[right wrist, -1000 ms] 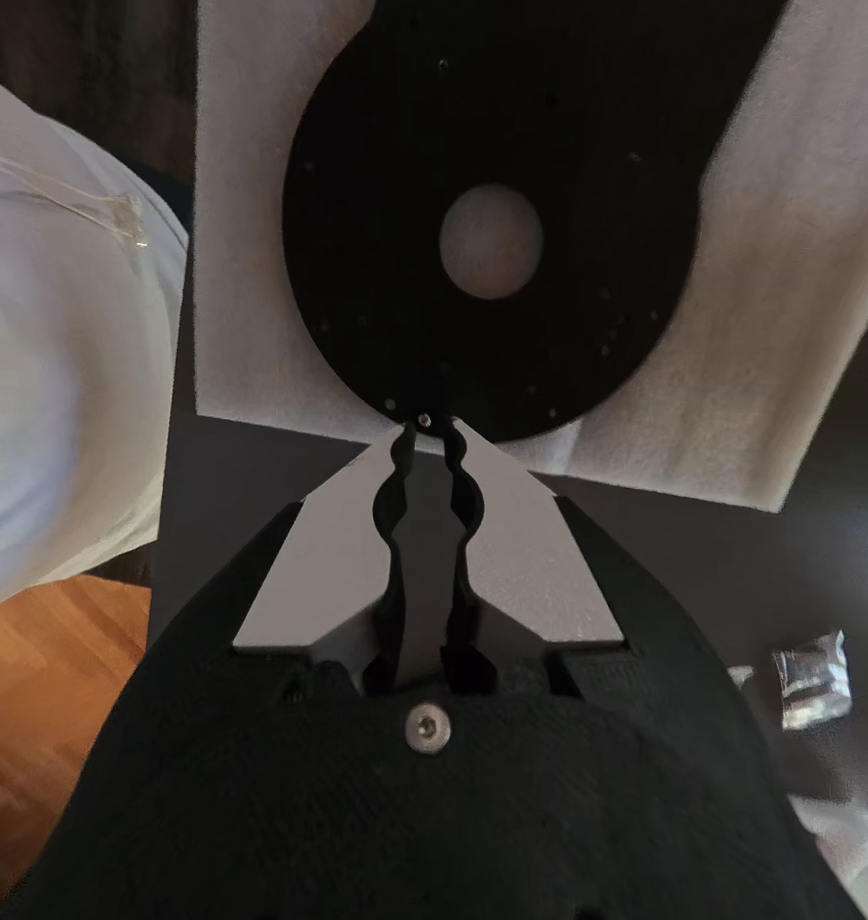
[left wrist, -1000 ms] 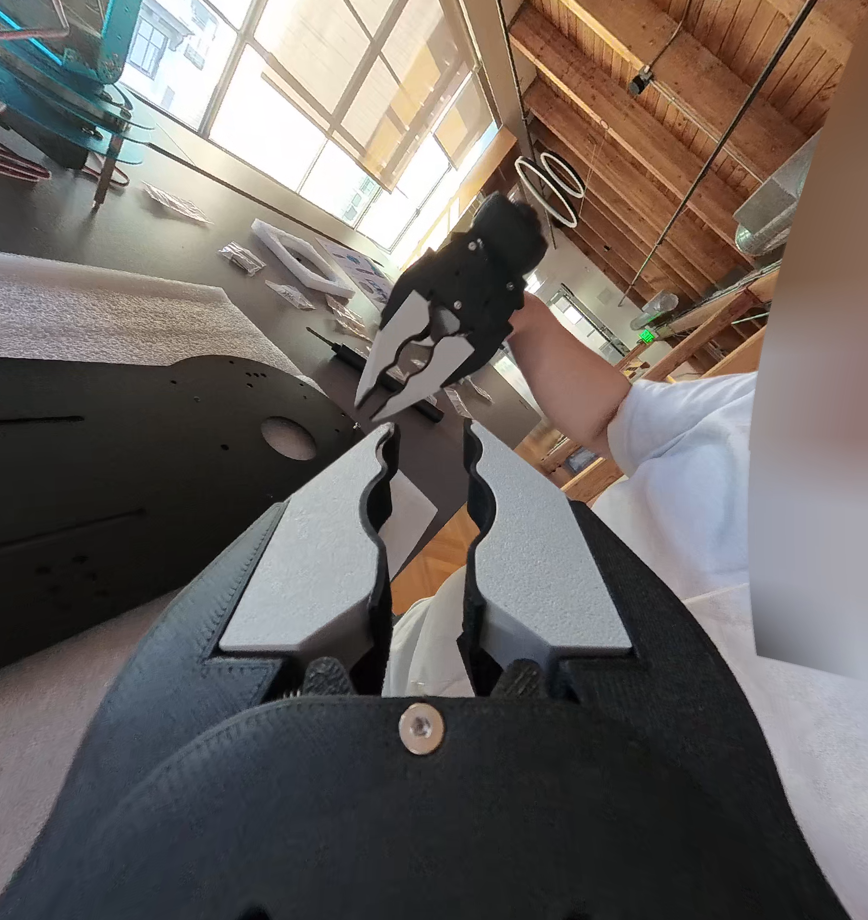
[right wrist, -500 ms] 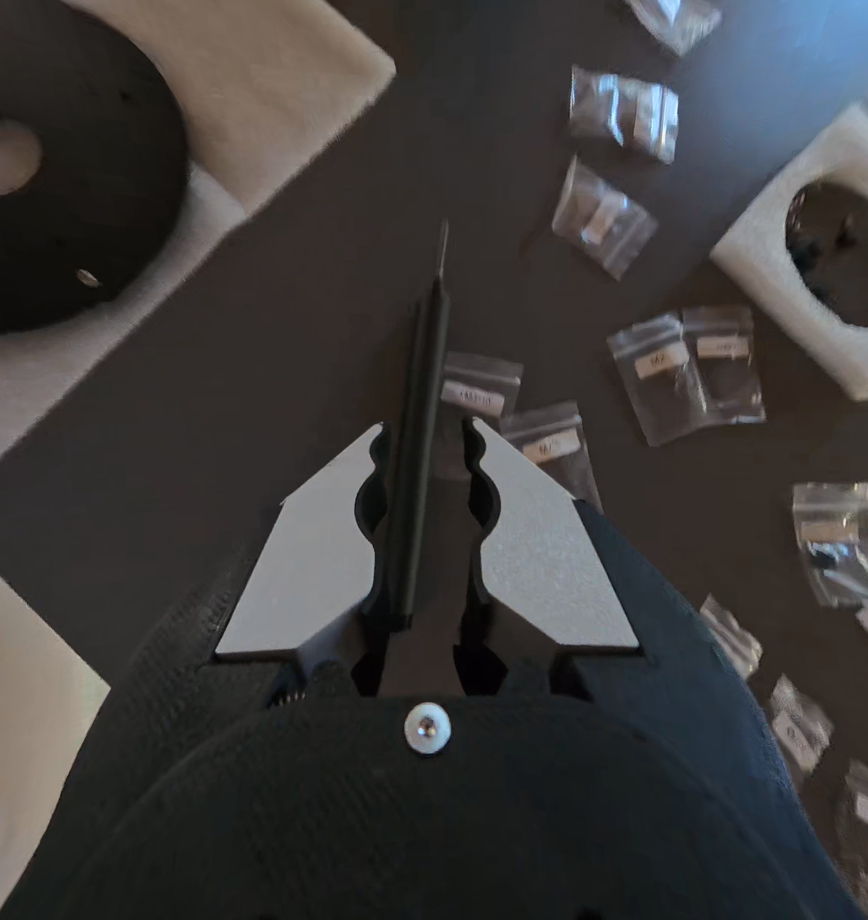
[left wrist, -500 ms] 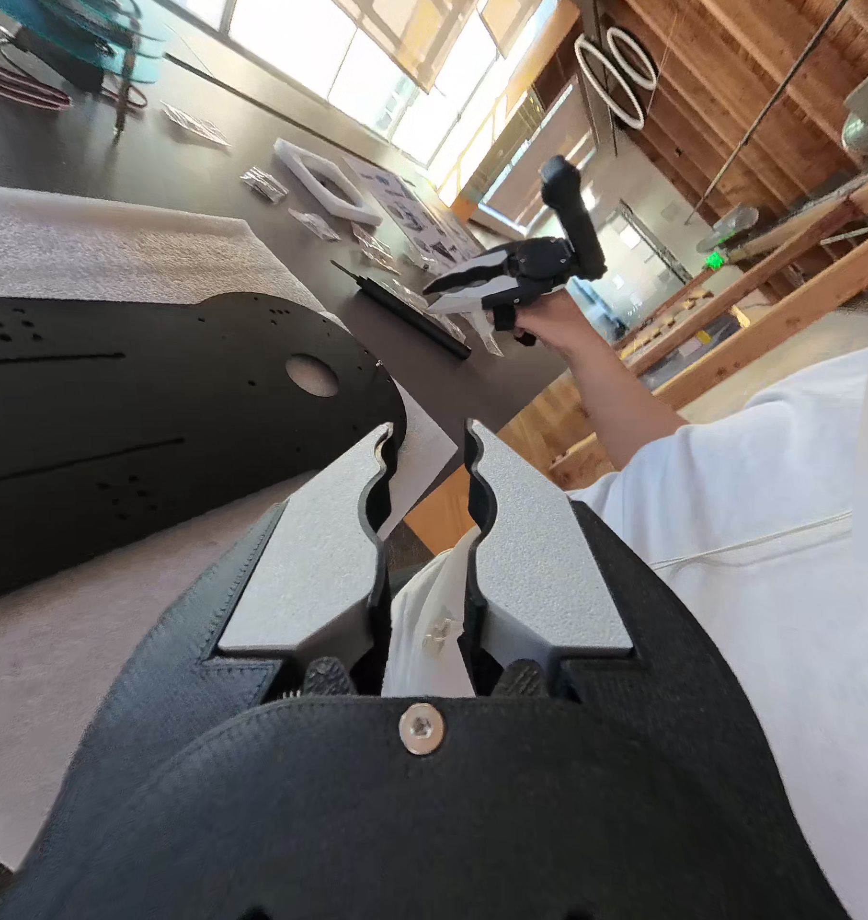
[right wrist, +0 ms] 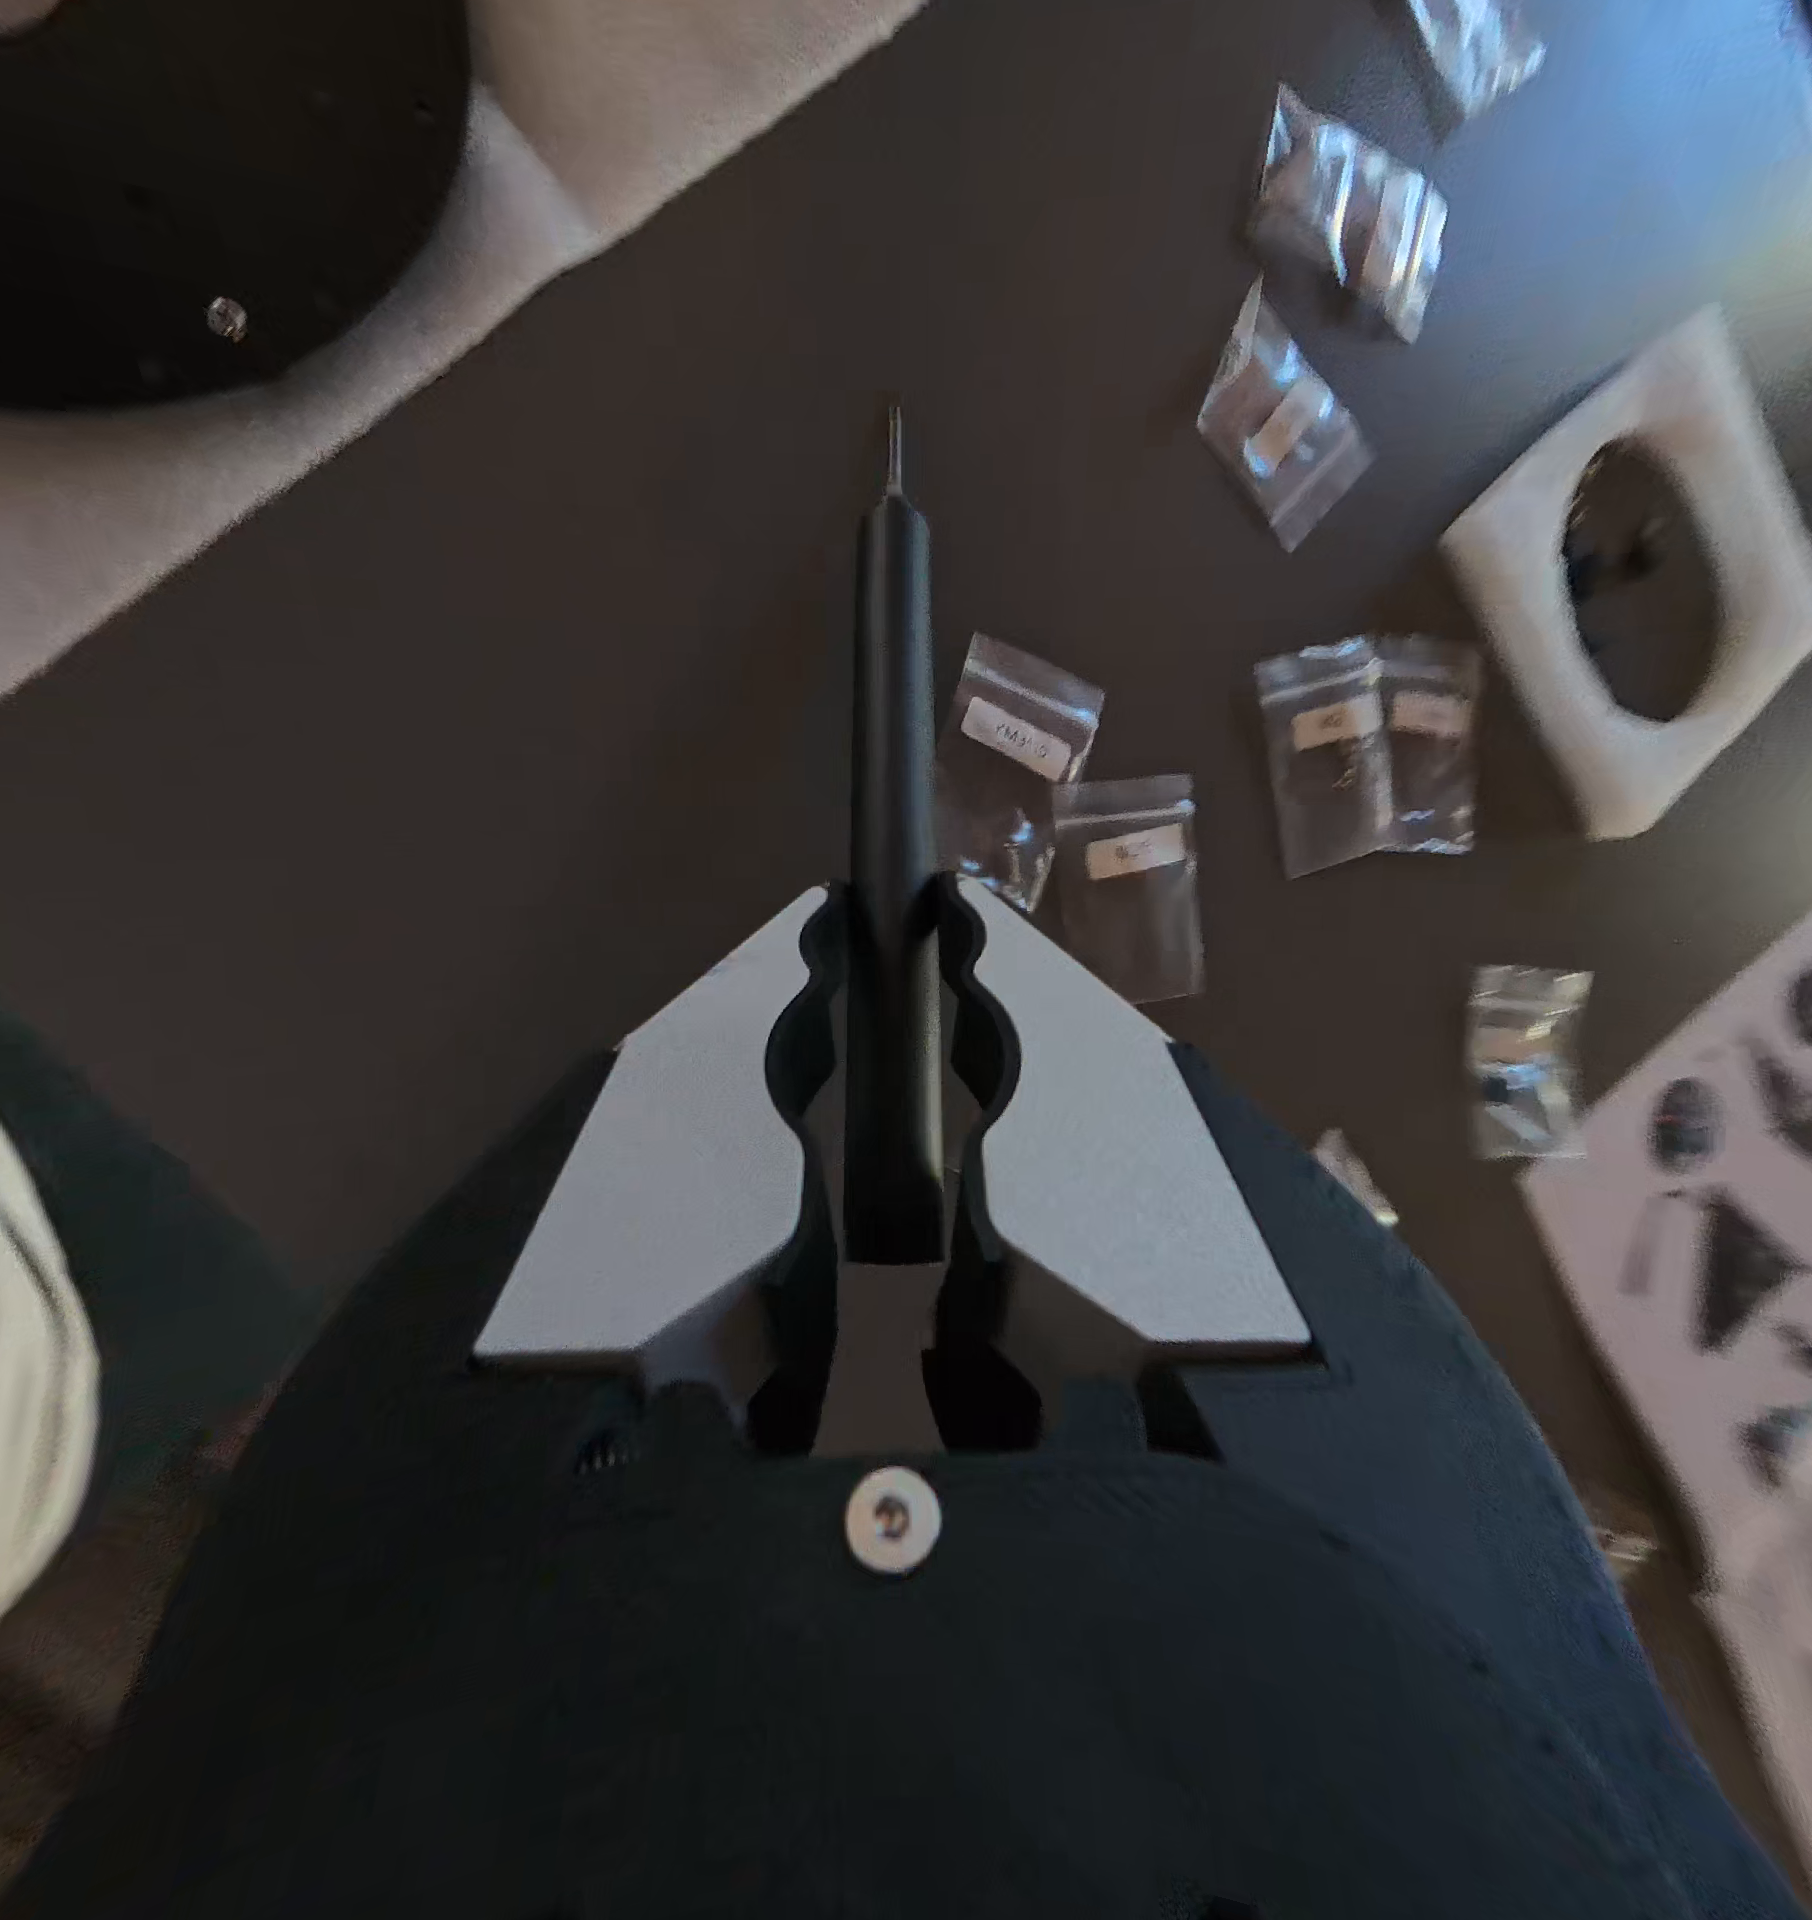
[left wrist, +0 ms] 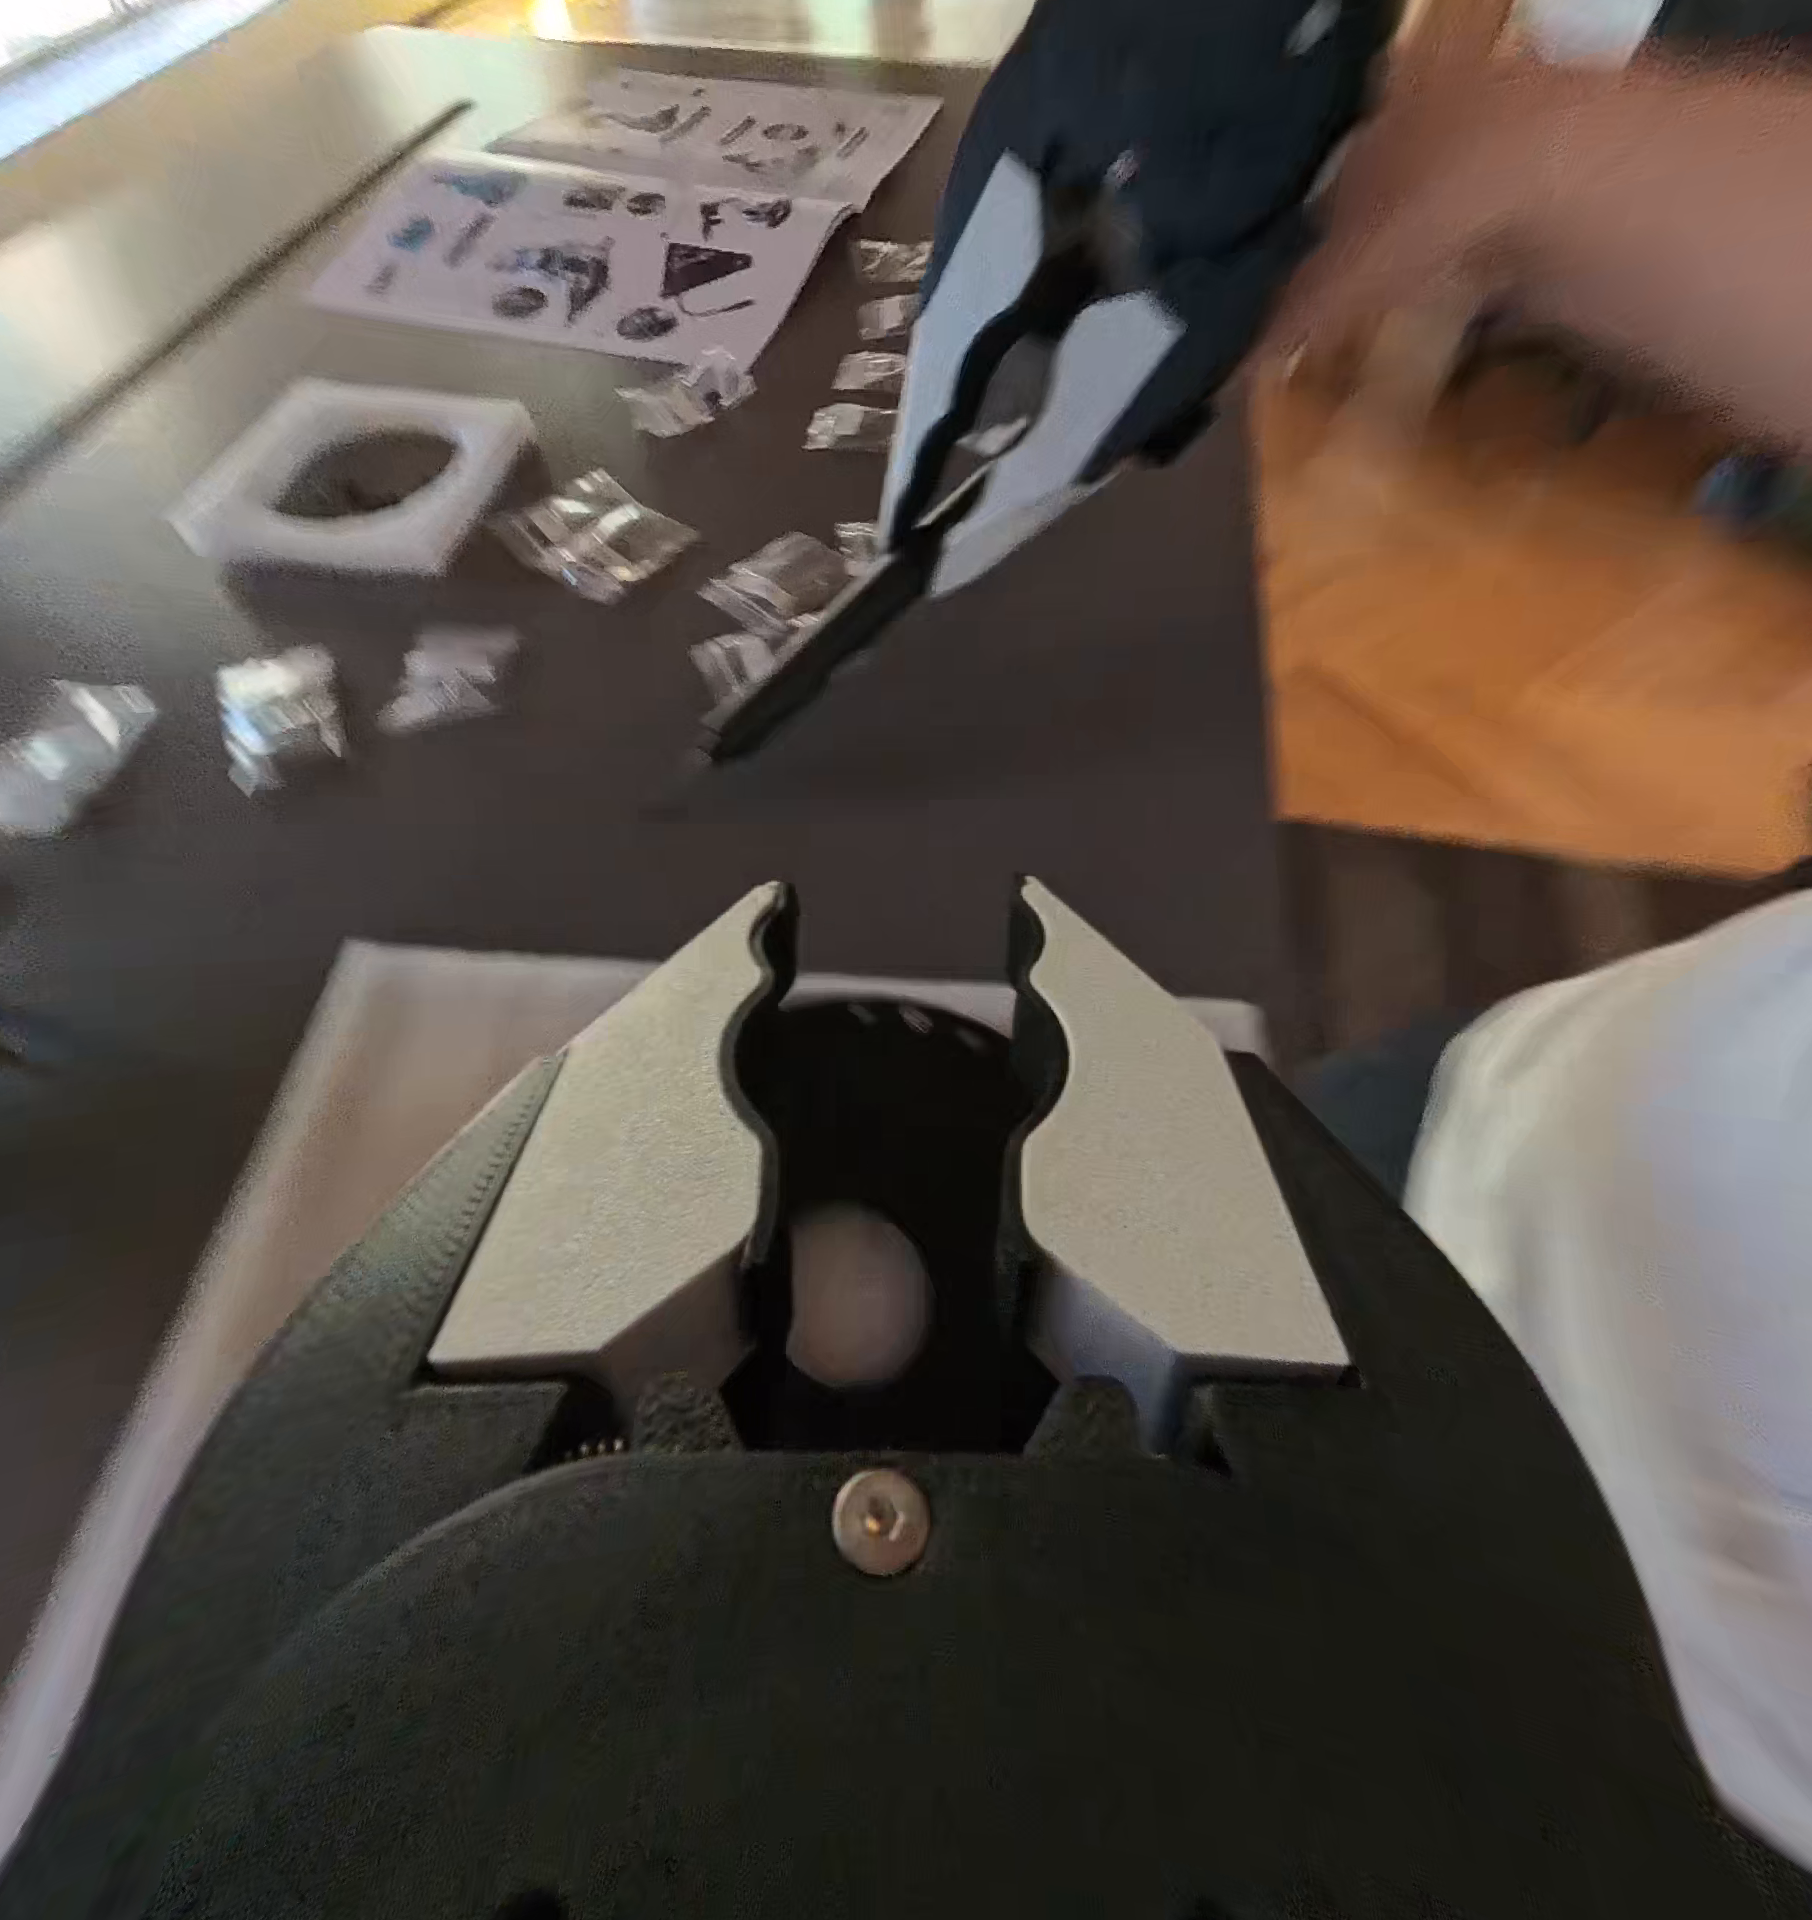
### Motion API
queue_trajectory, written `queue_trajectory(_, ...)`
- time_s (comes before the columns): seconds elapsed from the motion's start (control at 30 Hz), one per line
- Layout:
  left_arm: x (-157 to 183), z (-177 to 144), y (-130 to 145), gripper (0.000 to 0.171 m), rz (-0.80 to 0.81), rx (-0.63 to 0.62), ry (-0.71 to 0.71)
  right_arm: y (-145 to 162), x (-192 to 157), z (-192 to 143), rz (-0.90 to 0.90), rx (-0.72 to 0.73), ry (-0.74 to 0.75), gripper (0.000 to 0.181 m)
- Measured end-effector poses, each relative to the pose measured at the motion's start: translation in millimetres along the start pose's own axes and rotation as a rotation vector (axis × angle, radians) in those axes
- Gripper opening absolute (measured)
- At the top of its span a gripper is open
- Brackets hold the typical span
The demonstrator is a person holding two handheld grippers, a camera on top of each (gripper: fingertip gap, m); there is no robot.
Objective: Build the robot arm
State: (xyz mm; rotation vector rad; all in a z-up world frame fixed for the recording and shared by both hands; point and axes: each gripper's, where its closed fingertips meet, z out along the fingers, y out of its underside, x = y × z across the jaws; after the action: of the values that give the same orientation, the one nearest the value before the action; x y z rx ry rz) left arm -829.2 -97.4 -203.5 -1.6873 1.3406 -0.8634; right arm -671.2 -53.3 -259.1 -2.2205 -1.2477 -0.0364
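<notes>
Right gripper (right wrist: 889, 894) first: jaws clamped on a slim black pen-shaped screwdriver (right wrist: 891, 831), long axis running straight out between the fingers, fine metal tip forward over the dark tabletop (right wrist: 466, 727). Left gripper (left wrist: 897, 904) hangs with jaws parted, holding nothing, directly above the flat black plate with a round hole (left wrist: 871, 1101) on its white foam sheet (left wrist: 362, 1039). From the screwdriver tip, that plate lies off to the left. Beyond: small clear plastic bags (right wrist: 1328, 748), a white foam square (right wrist: 1650, 582), a printed sheet (left wrist: 590, 249).
</notes>
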Motion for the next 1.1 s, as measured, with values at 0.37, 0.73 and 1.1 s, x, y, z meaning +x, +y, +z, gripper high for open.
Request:
queue_trajectory(0.37, -14.5, 161.4, -30.1, 0.037, 0.422, -0.191, 0.137, -7.2, 1.7, -58.9, -0.373, -0.055, 0.002, 0.016)
queue_trajectory(0.73, 0.5, 191.4, -27.1, 0.016, 0.304, -0.219, 0.160, -3.2, 29.1, -64.4, -0.220, 0.149, -0.086, 0.028)
queue_trajectory(1.1, -1.7, 120.8, -74.2, 0.015, -0.194, 0.045, 0.342, -39.4, 56.5, -131.9, 0.697, 1.003, -0.137, 0.056)
